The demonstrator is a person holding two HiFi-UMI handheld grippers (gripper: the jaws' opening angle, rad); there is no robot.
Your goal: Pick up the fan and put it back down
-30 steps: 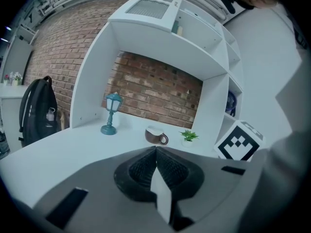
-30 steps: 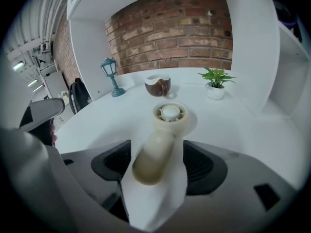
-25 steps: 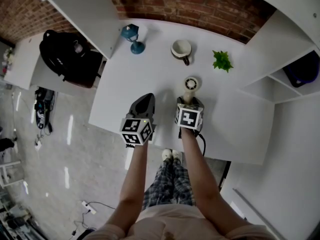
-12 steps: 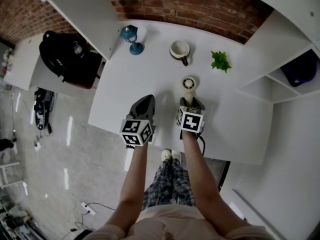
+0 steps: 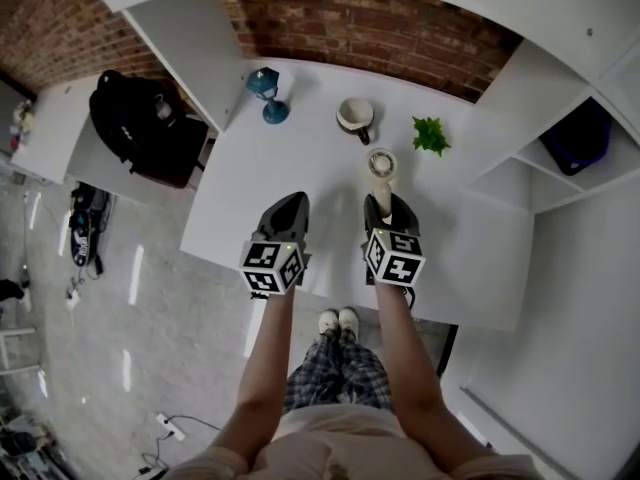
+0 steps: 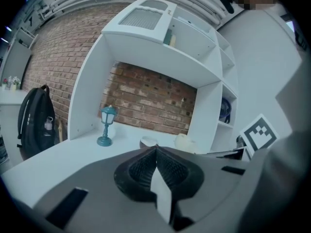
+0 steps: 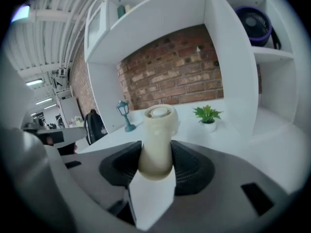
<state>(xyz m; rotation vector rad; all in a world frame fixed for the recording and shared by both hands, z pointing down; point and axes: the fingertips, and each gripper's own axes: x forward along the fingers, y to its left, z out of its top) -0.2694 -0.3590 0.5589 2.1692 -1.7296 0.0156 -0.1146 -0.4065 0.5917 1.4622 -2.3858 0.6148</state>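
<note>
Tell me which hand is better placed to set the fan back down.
Right. The right tool is shut on the cream fan by its stem; the left tool is shut on nothing and touches no part of it.

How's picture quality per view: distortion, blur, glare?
Head view: strong fisheye, white desk edges bow; lighting even, shadows soft. Left gripper view: dark vignette in the corners, mosaic patch top right, left hand-held gripper up close looks soft. Right gripper view: same vignette, cream plastic fan sharp enough, ceiling lights glare top left.
</note>
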